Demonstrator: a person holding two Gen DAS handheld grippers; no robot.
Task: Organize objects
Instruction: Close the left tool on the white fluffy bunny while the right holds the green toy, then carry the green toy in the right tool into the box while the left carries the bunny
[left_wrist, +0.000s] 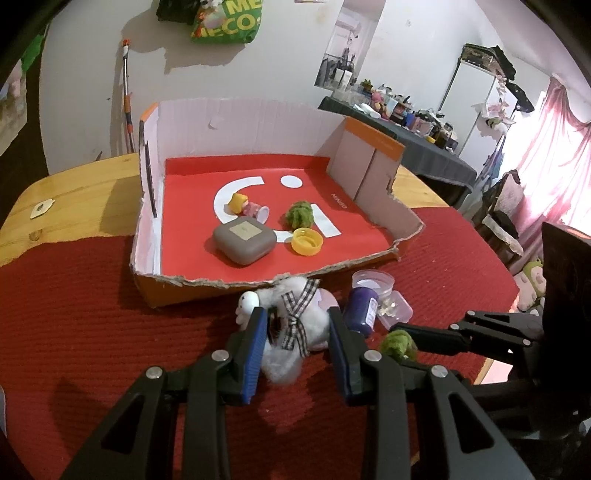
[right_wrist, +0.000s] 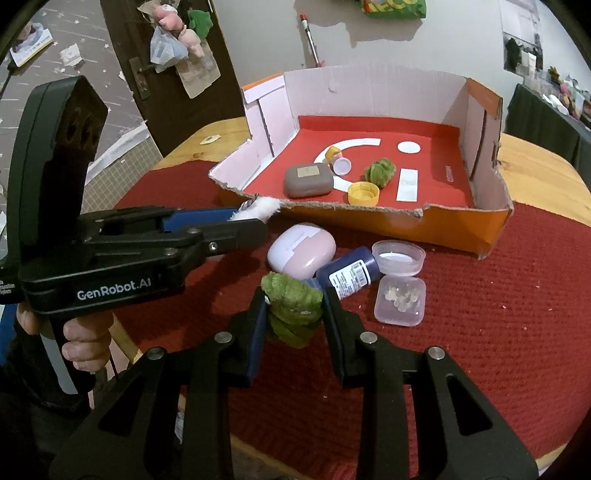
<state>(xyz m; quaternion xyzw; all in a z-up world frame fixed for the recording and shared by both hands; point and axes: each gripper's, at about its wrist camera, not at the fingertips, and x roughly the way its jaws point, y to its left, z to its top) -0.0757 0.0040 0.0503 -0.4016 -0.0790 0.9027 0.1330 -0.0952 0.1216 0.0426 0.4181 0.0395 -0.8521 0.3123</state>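
Left gripper (left_wrist: 295, 332): jaws part-closed around the white fluffy toy (left_wrist: 295, 325), blue pads pressing its sides, so I read it as gripped. The toy sits between the fingers, just short of the torn front wall of the cardboard box (left_wrist: 155, 288) ahead. It has a checked ribbon across it and a small white head poking out past the left finger.

Right gripper (right_wrist: 293, 310): jaws drawn in on the green fuzzy ball (right_wrist: 293, 306), both fingers touching it. Whether it is lifted off the red mat (right_wrist: 480, 332) I cannot tell.

Handling, my judgement: both pieces are soft, light and compressible. They squash rather than slip, so I would take them across the middle of the body, not by ribbon or loose fluff, which could pull away. No breakage risk.

Ahead of the right gripper, on the mat: pink case (right_wrist: 301, 254), dark blue bottle (right_wrist: 347, 275) lying on its side, clear round tub (right_wrist: 399, 256), clear hinged box (right_wrist: 400, 301). These are rigid and smooth, likely slippery under the pads.

Inside the box beyond: grey case (left_wrist: 243, 240), yellow cap (left_wrist: 306, 242), second green ball (left_wrist: 301, 214), small blonde figurine (left_wrist: 245, 206).

Writing: "GenRobot.AI" on the left gripper body in the right view. The bottle label is too small to read. Partial yellow letters show on a green bag (left_wrist: 229, 20) on the wall. The small print on the box floor is unreadable.
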